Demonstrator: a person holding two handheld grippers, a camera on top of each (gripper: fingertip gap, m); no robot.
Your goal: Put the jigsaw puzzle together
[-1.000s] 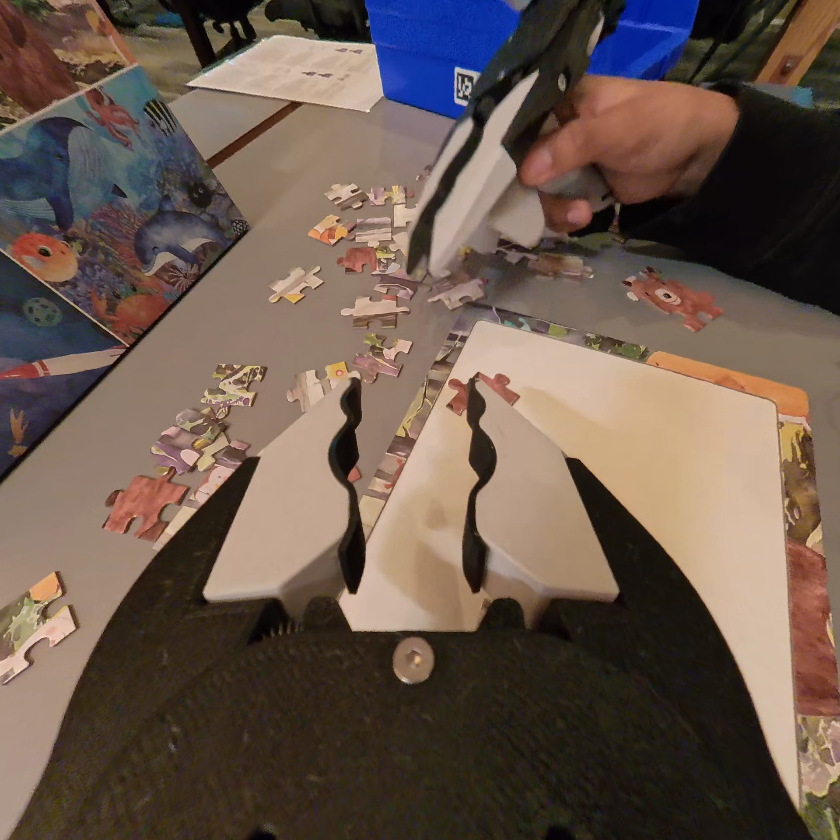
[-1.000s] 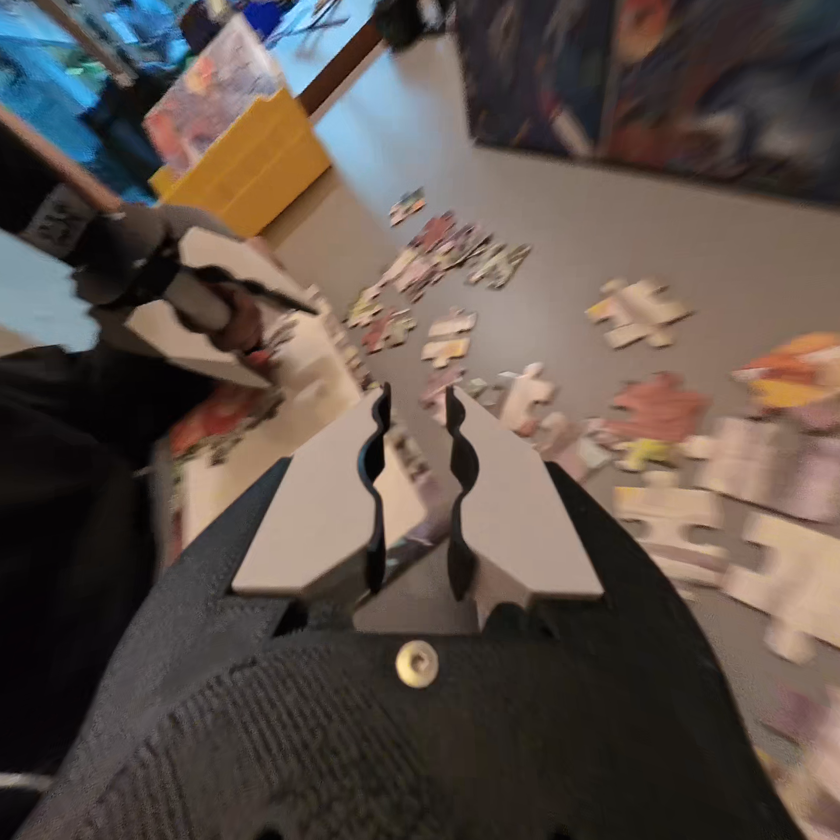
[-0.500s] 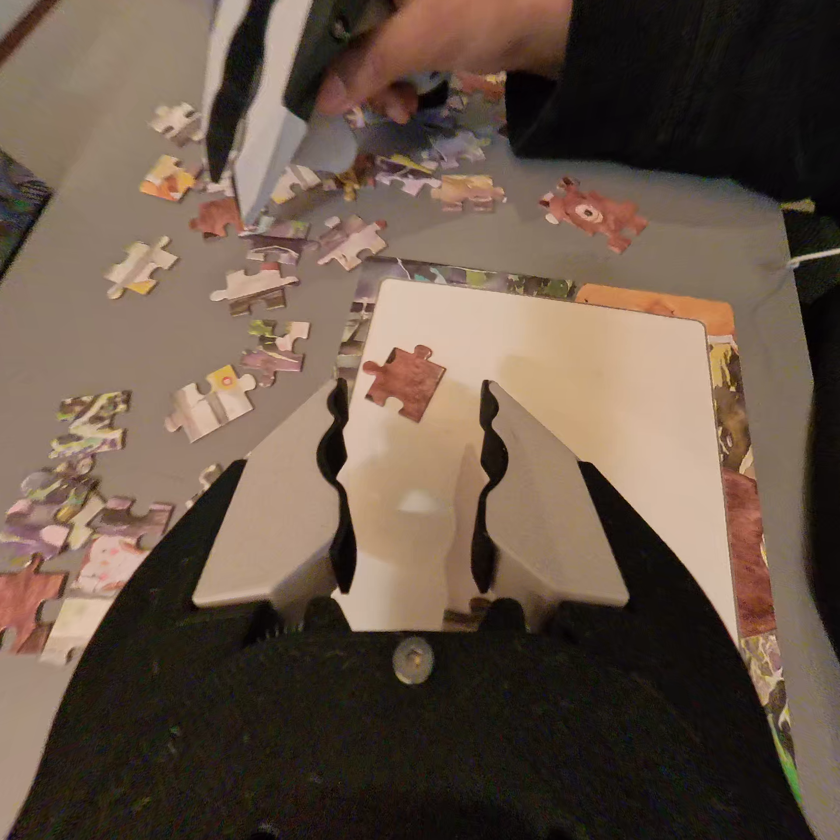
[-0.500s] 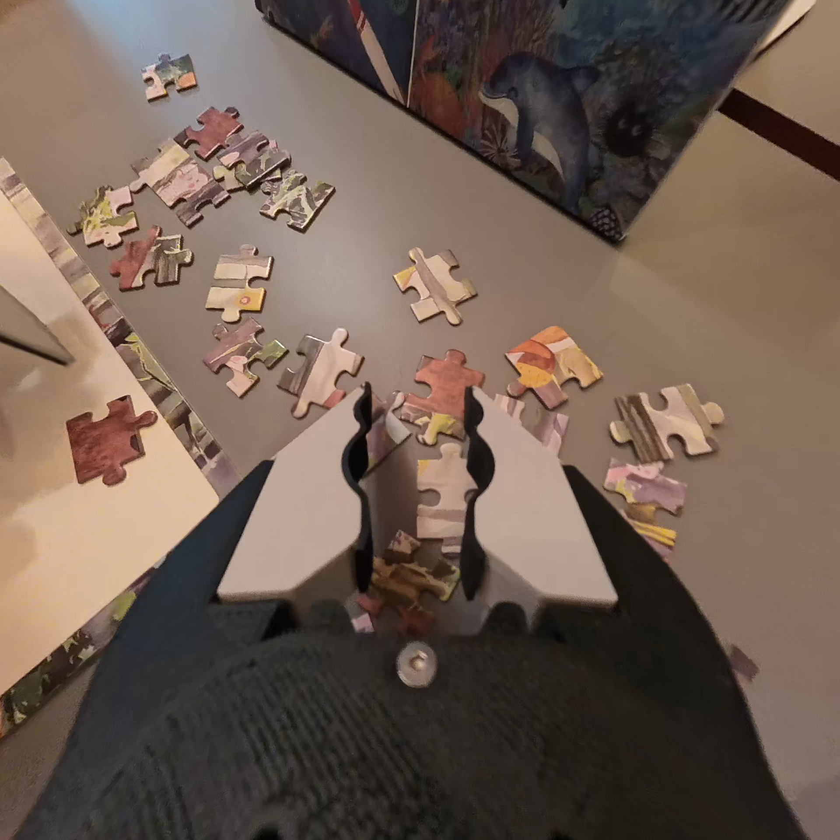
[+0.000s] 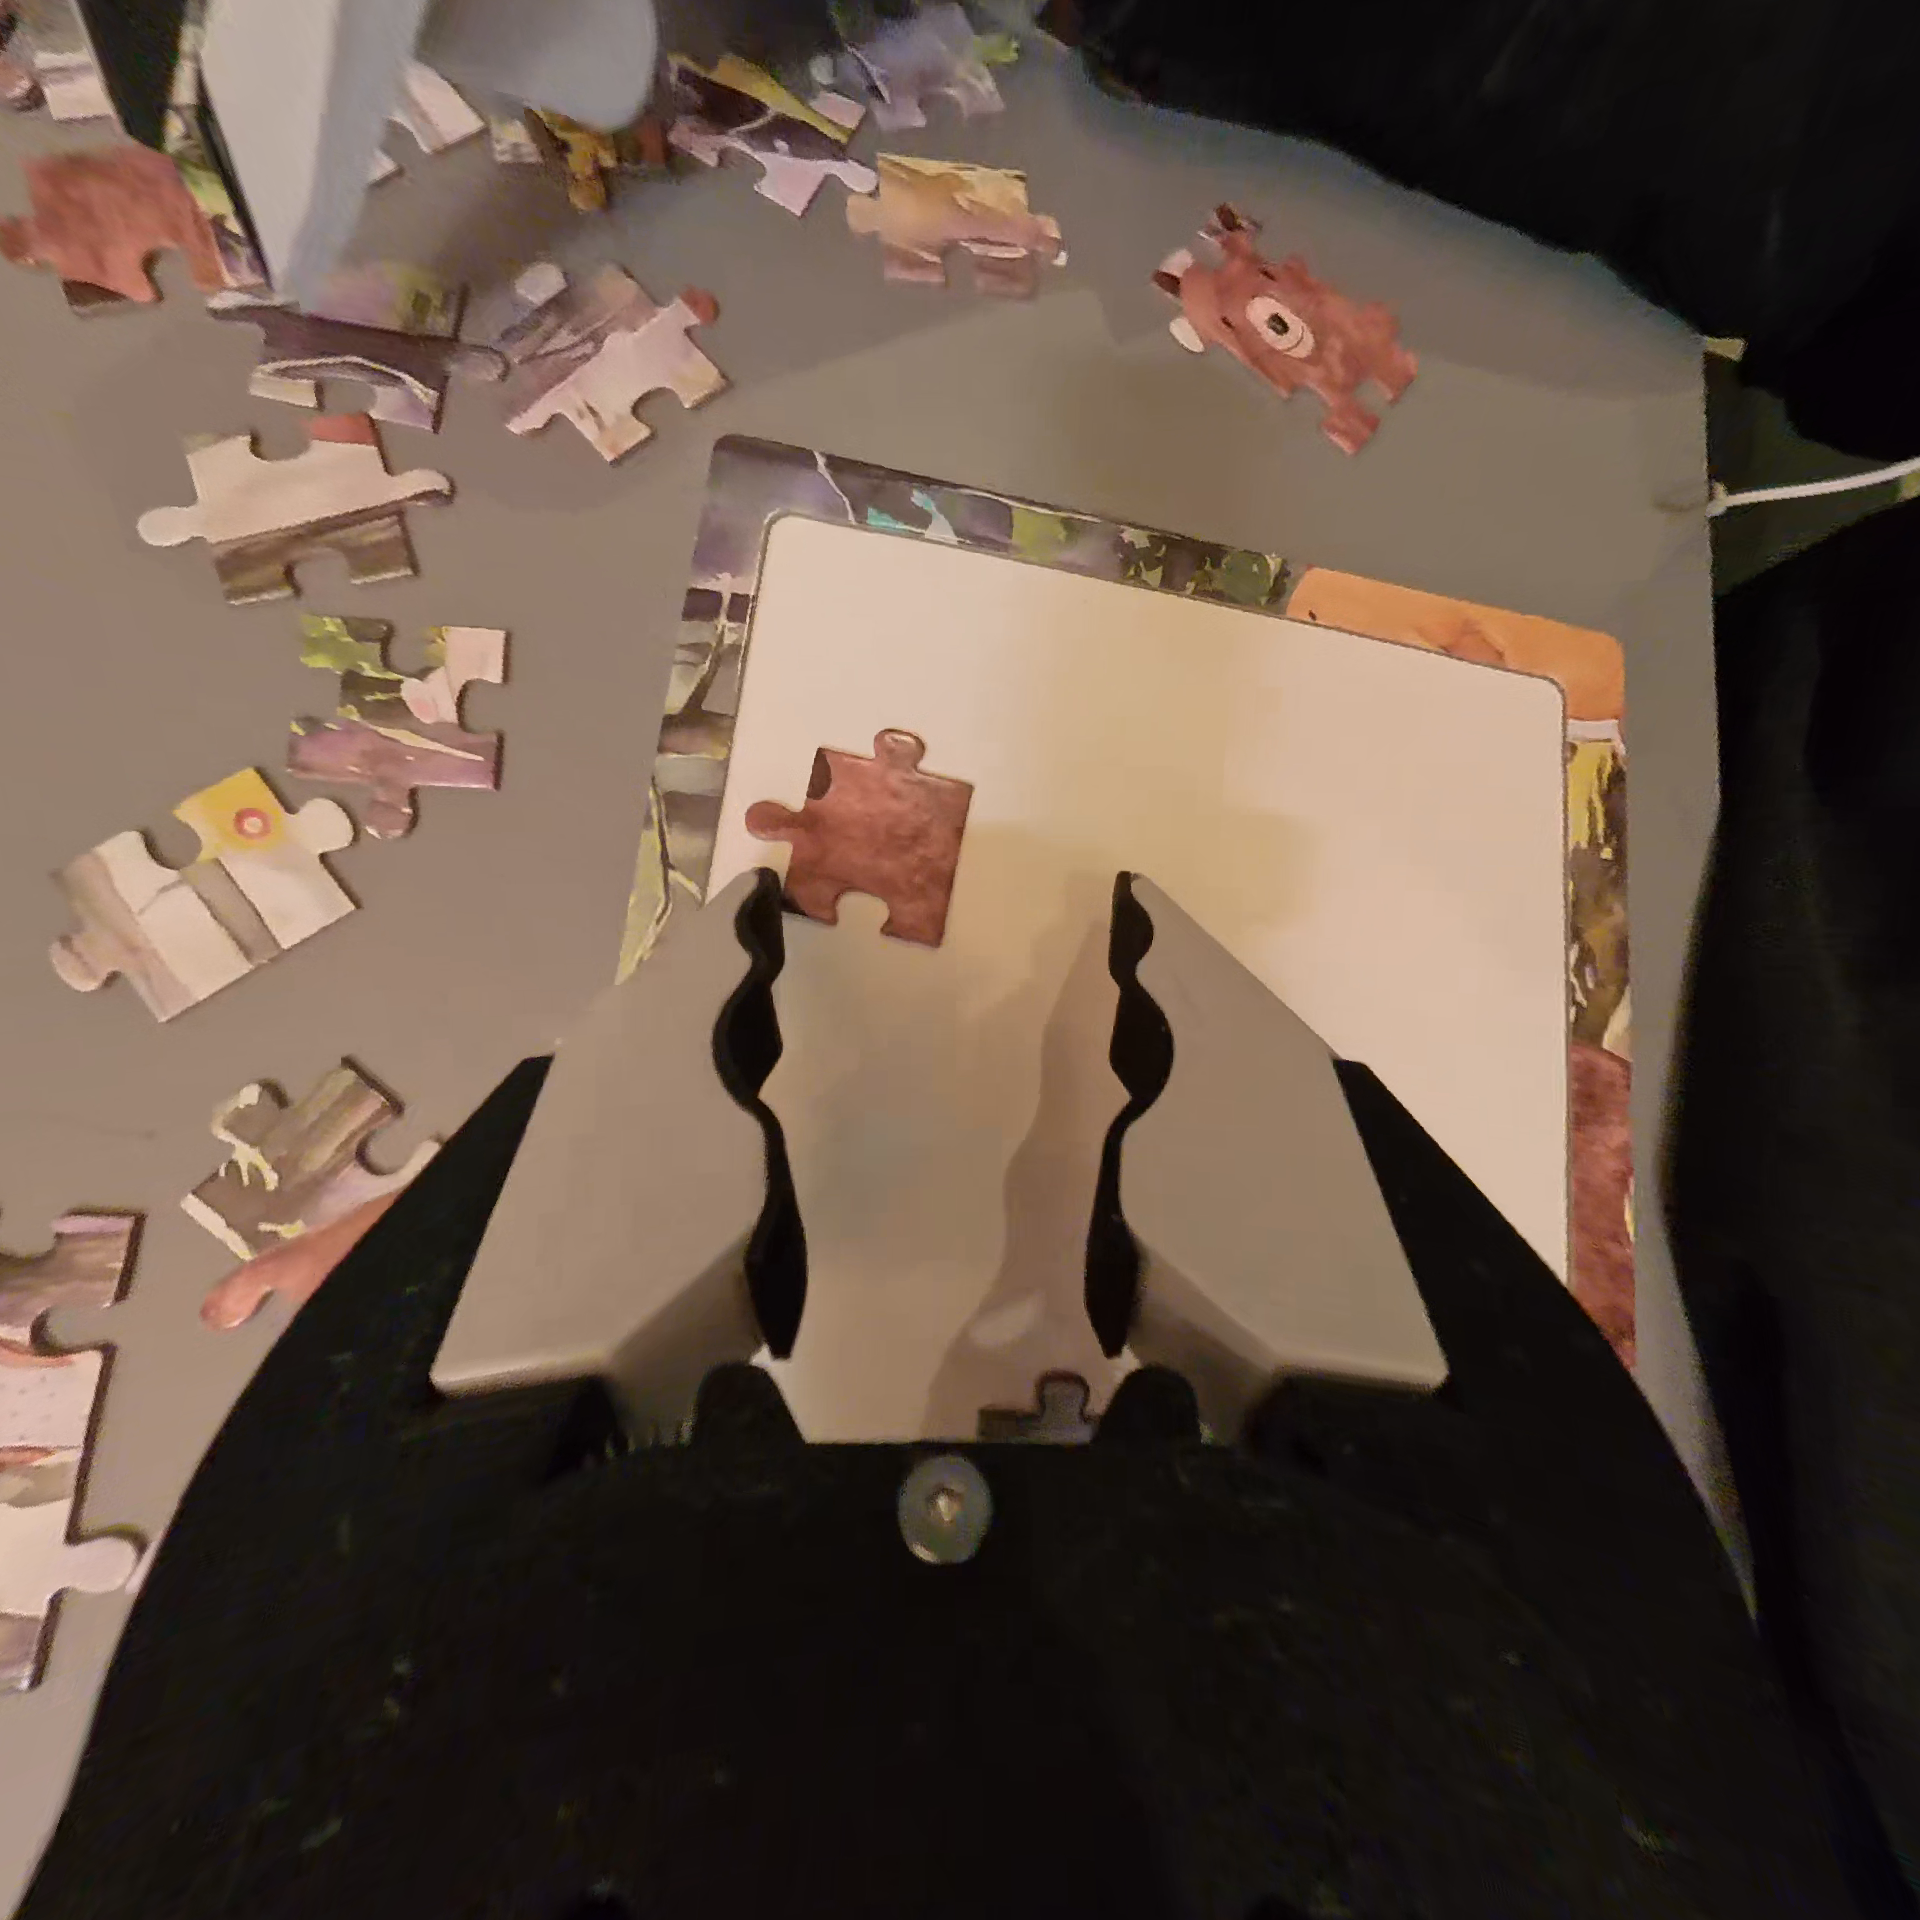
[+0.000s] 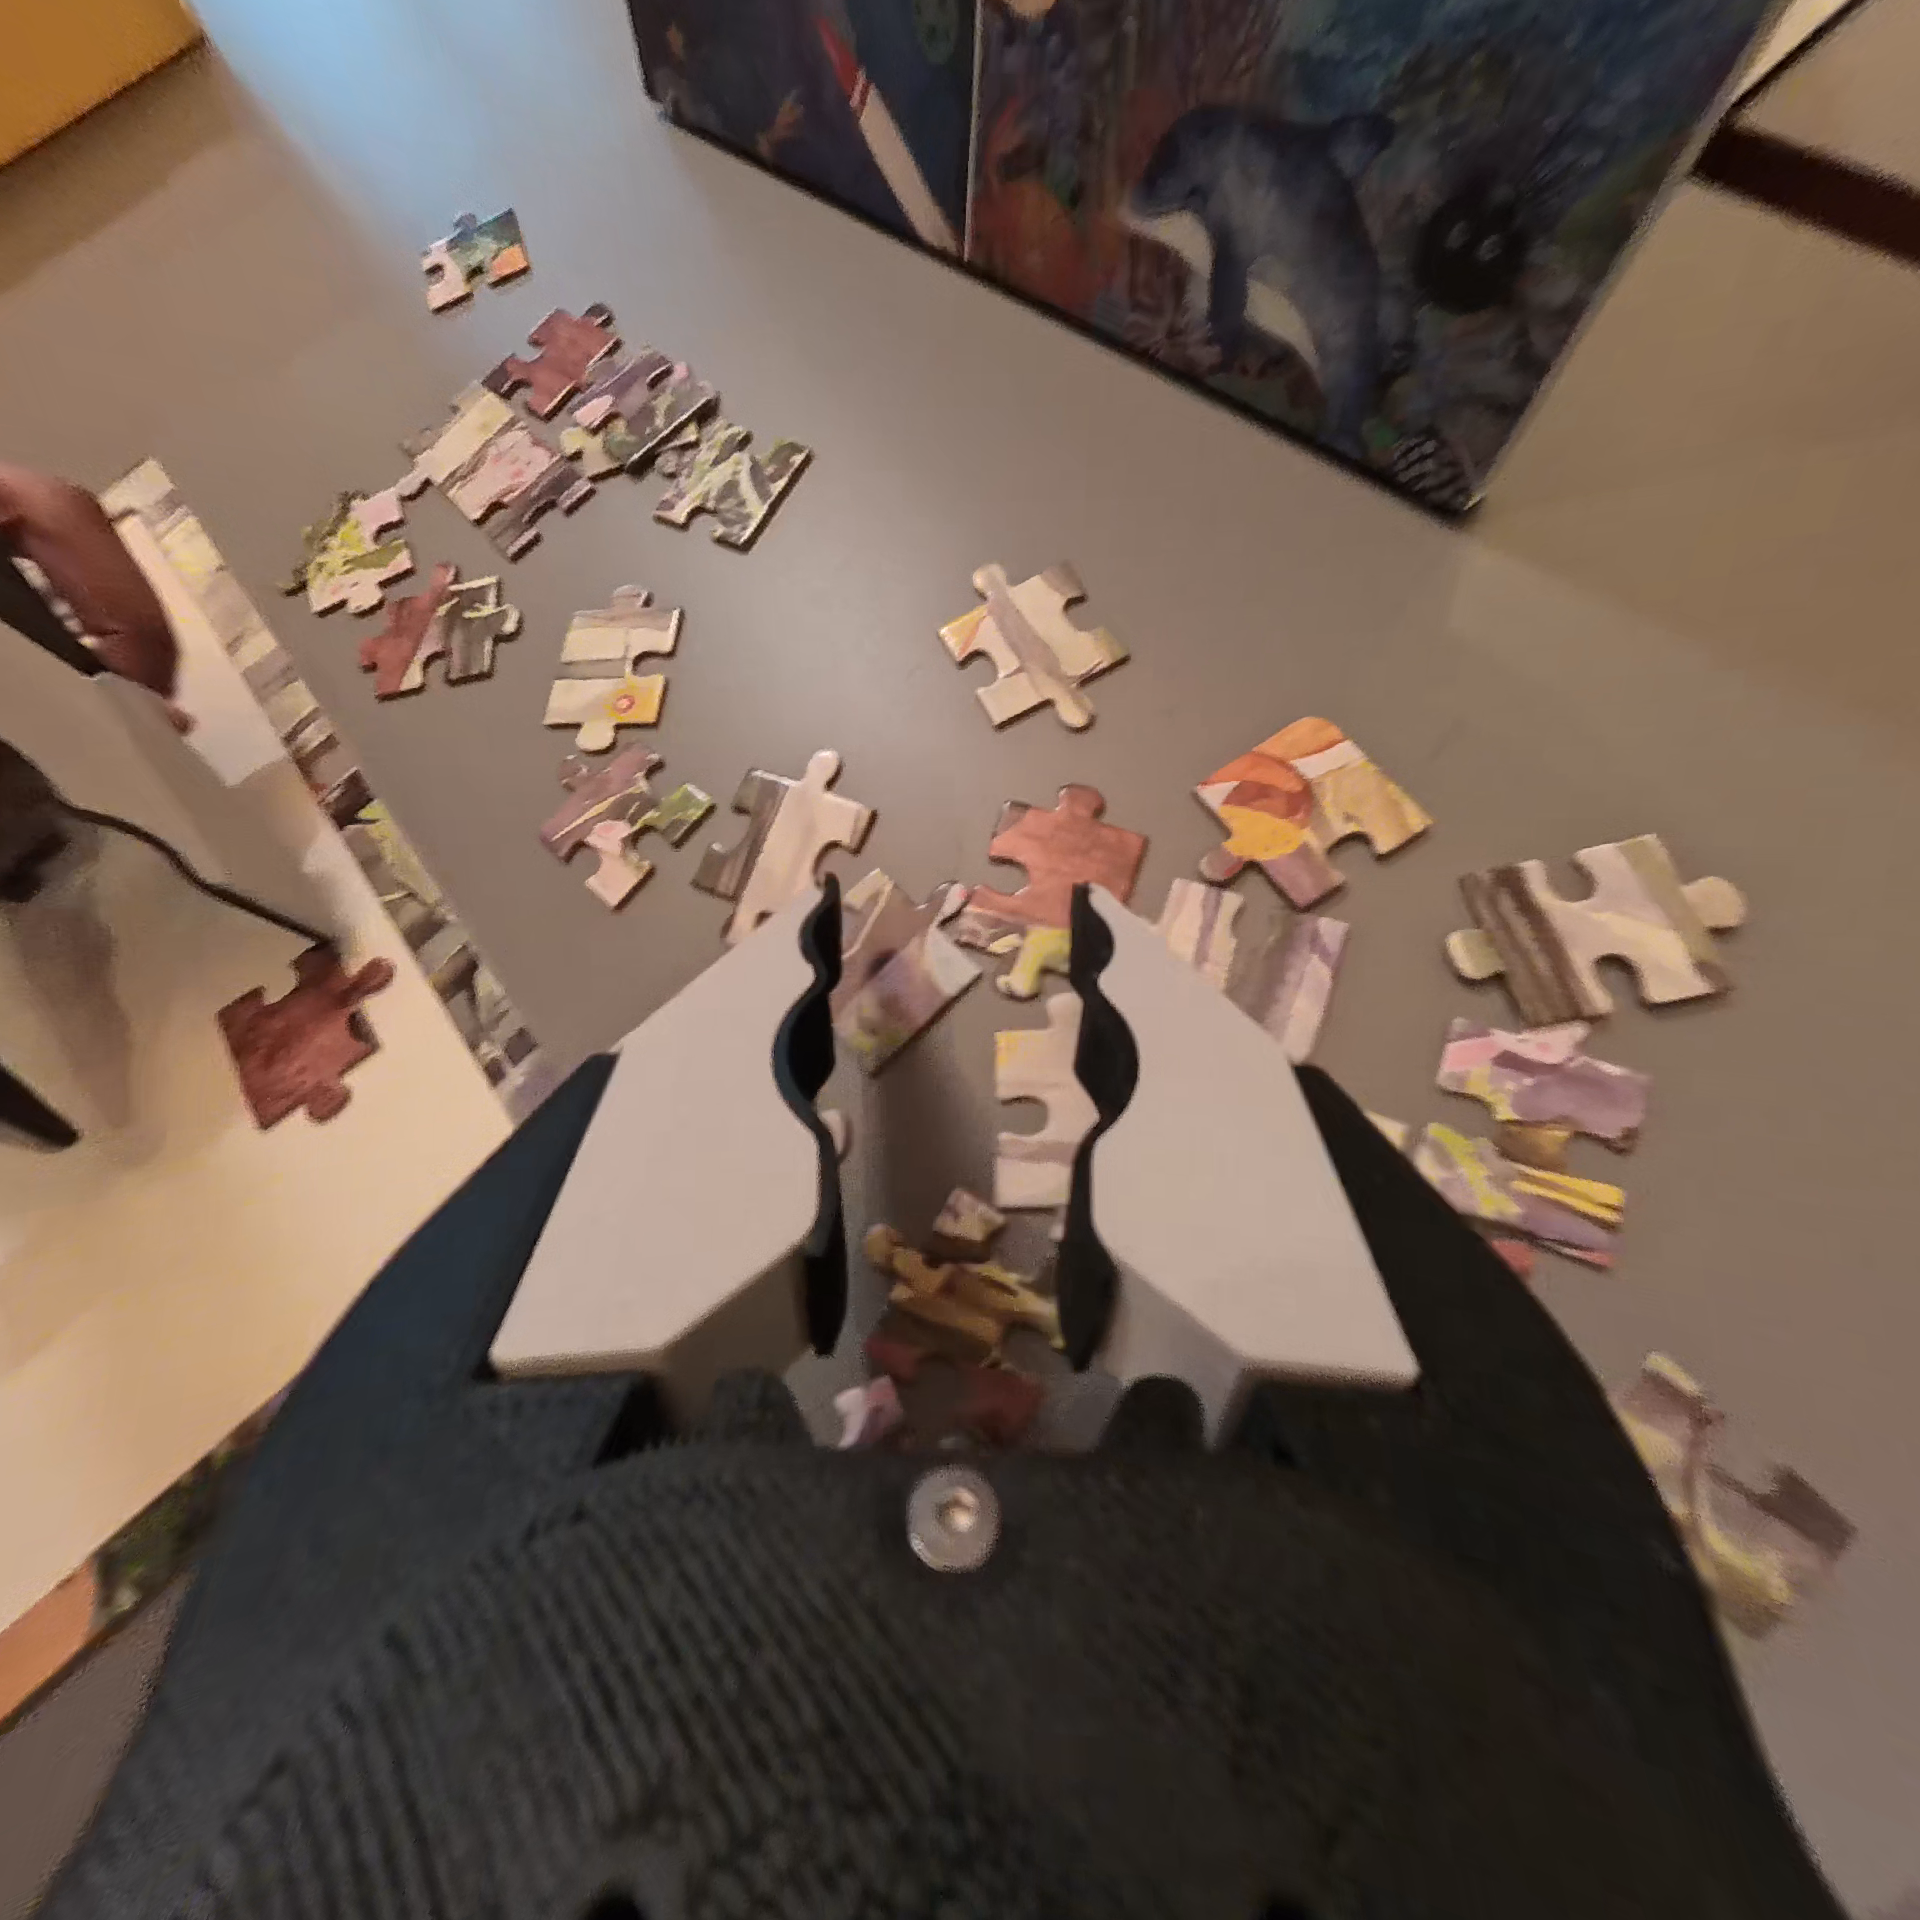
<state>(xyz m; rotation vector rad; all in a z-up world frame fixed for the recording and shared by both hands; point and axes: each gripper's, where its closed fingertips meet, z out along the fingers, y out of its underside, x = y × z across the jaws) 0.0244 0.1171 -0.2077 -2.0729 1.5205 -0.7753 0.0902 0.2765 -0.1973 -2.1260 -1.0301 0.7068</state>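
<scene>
We see two grippers, one puzzle tray with one brown piece inside, left of centre, one bear piece upper right, and one picture box at top. We cannot count the overlapping loose pieces exactly.

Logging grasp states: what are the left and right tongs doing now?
Left tongs: open, empty, above the brown piece.
Right tongs: open, empty, over loose pieces.
</scene>
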